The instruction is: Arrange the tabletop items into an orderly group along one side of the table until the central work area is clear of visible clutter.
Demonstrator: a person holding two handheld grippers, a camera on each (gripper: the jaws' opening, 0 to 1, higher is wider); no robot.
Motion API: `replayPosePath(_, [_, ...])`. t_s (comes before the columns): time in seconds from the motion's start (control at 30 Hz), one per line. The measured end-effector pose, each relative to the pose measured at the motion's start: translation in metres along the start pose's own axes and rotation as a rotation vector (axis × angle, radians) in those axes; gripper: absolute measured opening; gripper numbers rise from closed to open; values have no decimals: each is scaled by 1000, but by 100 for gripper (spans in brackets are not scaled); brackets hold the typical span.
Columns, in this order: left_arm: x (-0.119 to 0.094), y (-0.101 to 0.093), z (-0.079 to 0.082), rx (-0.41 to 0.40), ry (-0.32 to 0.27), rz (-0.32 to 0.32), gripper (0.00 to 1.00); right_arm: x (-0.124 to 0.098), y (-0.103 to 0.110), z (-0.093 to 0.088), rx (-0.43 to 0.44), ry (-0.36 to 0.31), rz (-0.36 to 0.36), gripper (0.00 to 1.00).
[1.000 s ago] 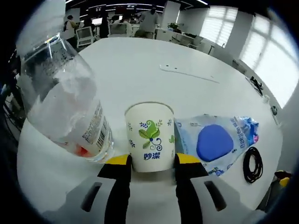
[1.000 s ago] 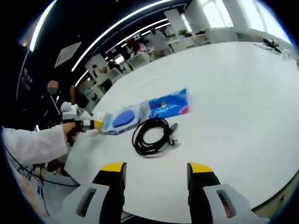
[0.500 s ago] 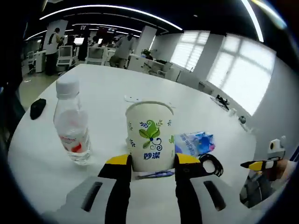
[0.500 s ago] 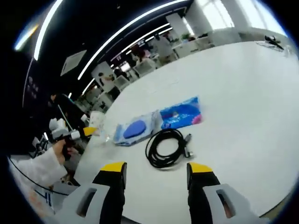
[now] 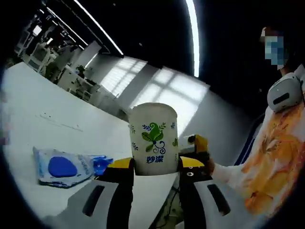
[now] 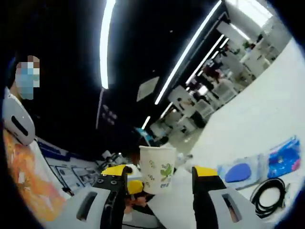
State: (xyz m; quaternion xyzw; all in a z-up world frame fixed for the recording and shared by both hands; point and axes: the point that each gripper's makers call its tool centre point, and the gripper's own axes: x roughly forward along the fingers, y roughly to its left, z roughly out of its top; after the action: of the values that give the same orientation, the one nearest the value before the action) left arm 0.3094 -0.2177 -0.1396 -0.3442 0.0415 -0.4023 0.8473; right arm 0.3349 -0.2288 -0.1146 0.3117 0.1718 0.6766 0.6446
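Observation:
A white paper cup (image 5: 153, 136) with a green leaf print is pinched between the yellow-tipped jaws of my left gripper (image 5: 155, 164), lifted clear of the white table (image 5: 28, 109). Just behind the cup, my right gripper (image 5: 195, 143) comes in from the right, held by a hand. In the right gripper view the same cup (image 6: 157, 169) hangs ahead of my right gripper (image 6: 159, 171), whose jaws stand open and apart from it. The left gripper (image 6: 135, 186) holds the cup from below there. A blue-and-clear packet (image 5: 62, 167) (image 6: 238, 171) lies on the table.
A coiled black cable (image 6: 267, 191) lies by a second blue packet (image 6: 286, 160) at the table's near right. A person in an orange-patterned top (image 5: 271, 157) stands close on the right. Office desks and people sit far behind.
The left gripper has lifted the cup and swung right, so the water bottle has left its view. The right gripper has tilted up and toward the left one; the cup now hangs before it.

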Motion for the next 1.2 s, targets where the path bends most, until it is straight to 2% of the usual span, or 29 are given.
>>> replayPosePath(0.03, [3,-11,-1,-14,-1,-47,35,4,7,-3,18,6,30,59])
replayPosePath(0.1, [4,-18,-6,-2,22,-77,35,11,23,-6,56,7,109,59])
replayPosePath(0.17, [2,-27,-10,-7,48,-117,35,13,32,-7,73,14,151,56])
replayPosePath(0.3, [-3,-39,-12,-30,67,-173,35,13,40,-10,44,38,196,45])
replayPosePath(0.47, [-4,-46,-14,-63,78,-210,35,14,50,-11,31,45,231,42])
replayPosePath(0.5, [-3,-43,-16,-51,89,-195,35,14,47,-12,19,46,217,41])
replayPosePath(0.57, [-2,-30,-23,7,121,-121,35,14,36,-11,-49,34,160,41])
replayPosePath(0.6, [-2,-25,-25,77,143,-87,37,13,35,-9,-46,19,157,41])
replayPosePath(0.63, [-2,-21,-25,102,160,-63,41,12,34,-5,-33,-5,148,40])
replayPosePath(0.67, [-3,-16,-26,122,177,-31,49,11,34,-3,-31,-16,144,40])
replayPosePath(0.7, [-5,-5,-22,161,193,43,64,9,28,4,-58,-48,119,40])
replayPosePath(0.77, [-9,7,-8,225,189,139,86,7,23,5,-132,-35,77,40])
replayPosePath(0.8, [-10,3,-1,246,178,129,86,5,14,1,-213,18,23,40])
replayPosePath(0.83, [-13,-3,5,261,180,114,78,4,9,-4,-274,67,-5,40])
replayPosePath(0.87, [-16,-9,17,289,177,107,65,2,4,-13,-374,144,-33,40])
replayPosePath(0.9, [-16,-14,25,324,165,102,51,2,1,-17,-430,183,-53,40])
replayPosePath(0.93, [-17,-20,36,377,165,104,44,2,-2,-23,-498,228,-68,40])
replayPosePath(0.97, [-16,-22,37,412,191,107,40,3,-1,-24,-518,236,-66,41])
replayPosePath(1.03, [-12,-26,36,486,278,127,43,8,1,-27,-524,238,-65,41])
replayPosePath(1.13, [1,-43,28,512,356,71,46,15,0,-30,-541,243,-73,41])
replayPosePath(1.2, [10,-51,22,534,395,42,36,18,-5,-35,-595,276,-86,41])
